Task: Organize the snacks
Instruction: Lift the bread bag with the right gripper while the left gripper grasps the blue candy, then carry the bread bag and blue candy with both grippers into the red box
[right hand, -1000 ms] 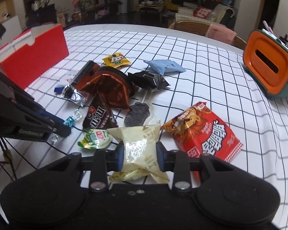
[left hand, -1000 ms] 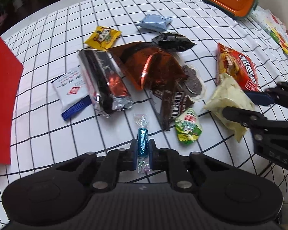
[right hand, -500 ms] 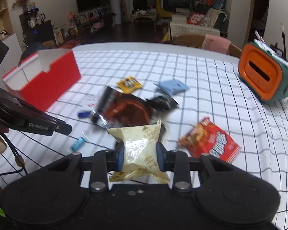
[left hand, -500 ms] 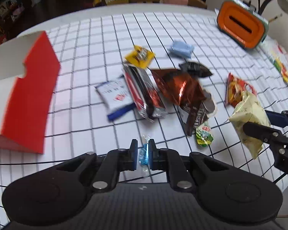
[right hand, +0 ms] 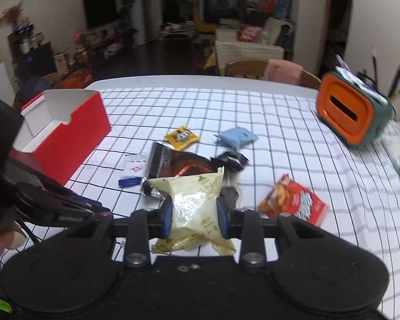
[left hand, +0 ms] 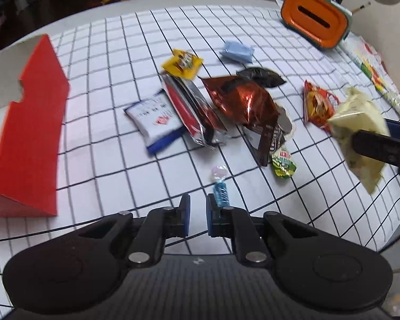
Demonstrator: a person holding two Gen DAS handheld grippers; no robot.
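Snacks mostly lay loose ahead of the jaws: right gripper (right hand: 193, 214) clamped the cream packet (right hand: 192, 205), left gripper (left hand: 198, 214) gaped, blue candy (left hand: 221, 192) beside it, red box (right hand: 64, 130) unfilled.

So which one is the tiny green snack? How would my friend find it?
Start at the big shiny copper-brown bag in the middle of the checked tablecloth. Come toward the near edge past the dark brown M&M's packet, and the small green packet lies at its tip. It is the only green wrapper in the pile, with a red and white label on top.
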